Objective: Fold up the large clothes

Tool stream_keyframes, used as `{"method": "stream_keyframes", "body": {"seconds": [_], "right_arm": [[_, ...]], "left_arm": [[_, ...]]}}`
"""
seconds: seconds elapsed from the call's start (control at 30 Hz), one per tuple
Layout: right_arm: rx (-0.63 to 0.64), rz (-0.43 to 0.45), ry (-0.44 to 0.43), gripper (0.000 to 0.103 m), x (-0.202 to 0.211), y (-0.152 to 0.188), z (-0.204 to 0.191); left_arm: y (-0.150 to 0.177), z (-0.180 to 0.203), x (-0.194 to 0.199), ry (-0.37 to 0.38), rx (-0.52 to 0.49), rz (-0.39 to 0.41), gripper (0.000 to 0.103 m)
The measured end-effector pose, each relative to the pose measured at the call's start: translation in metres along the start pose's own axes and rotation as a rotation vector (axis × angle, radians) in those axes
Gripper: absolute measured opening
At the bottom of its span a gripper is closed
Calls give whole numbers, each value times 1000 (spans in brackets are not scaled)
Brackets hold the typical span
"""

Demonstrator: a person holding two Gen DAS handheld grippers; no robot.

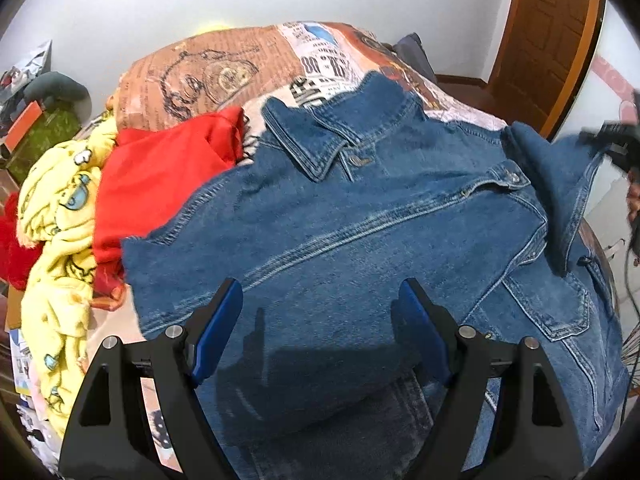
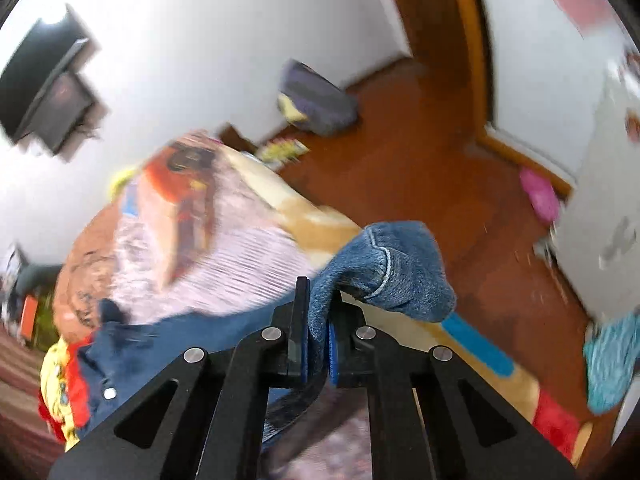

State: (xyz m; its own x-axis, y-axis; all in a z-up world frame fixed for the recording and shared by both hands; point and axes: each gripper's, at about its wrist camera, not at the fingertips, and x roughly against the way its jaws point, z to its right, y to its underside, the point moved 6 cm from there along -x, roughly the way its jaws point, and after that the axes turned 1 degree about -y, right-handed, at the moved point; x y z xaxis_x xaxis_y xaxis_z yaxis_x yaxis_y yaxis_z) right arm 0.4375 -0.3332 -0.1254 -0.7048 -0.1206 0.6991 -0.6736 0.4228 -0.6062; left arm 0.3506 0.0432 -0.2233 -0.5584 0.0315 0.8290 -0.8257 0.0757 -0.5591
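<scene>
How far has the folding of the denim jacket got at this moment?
Done: the denim jacket lies spread face up on the bed. In hand: the right hand-held gripper is clamped on a sleeve end; the left hand-held gripper hangs open above it. Left: no finished fold shows.

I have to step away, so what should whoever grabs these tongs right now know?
Right tongs: shut on a denim sleeve end, lifted off the bed.
Left tongs: open, empty, above the jacket's lower part.
Denim jacket: spread on the patterned bedspread, collar away from you; red garment and yellow garment piled beside it.
Done: sleeve gripped. Left: likely fold the sleeve across, then the body.
</scene>
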Motion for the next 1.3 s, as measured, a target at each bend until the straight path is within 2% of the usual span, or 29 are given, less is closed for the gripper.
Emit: {"method": "stream_keyframes", "body": {"seconds": [0.2,0.37,0.5,0.63,0.77,0.93,1.03,1.13,1.2,1.27,1.3], "right_arm": [[183,92,-207,6,62,-21,-104],[280,80,-402,6,92,-10,-192],[348,14,-506,6,88,17,-251],[421,-112,-582,6,67,62,-298],[538,-272,-569,6,33,132,-323],[655,-509,-505,6,-10,226,-312],[706,-635,-497,6,-22,267,-305],[775,-707,-485,7,-16,297,-304],[839,-744,-490,16,-7,308,-303],[887,-736,-490,36,2,304,-300],[902,-722,-491,41,6,300,-297]], "left_arm": [[-1,-18,18,-9,26,45,80],[-2,-42,38,-11,74,88,80],[-5,-68,60,45,144,113,80],[-6,-97,83,43,193,155,80],[4,-126,96,24,241,170,81],[22,-145,89,3,286,129,81],[31,-147,83,1,285,108,81],[36,-141,76,-12,261,85,81],[37,-135,72,-24,240,74,81],[36,-127,68,-26,217,63,81],[35,-122,67,-27,205,61,81]]}}
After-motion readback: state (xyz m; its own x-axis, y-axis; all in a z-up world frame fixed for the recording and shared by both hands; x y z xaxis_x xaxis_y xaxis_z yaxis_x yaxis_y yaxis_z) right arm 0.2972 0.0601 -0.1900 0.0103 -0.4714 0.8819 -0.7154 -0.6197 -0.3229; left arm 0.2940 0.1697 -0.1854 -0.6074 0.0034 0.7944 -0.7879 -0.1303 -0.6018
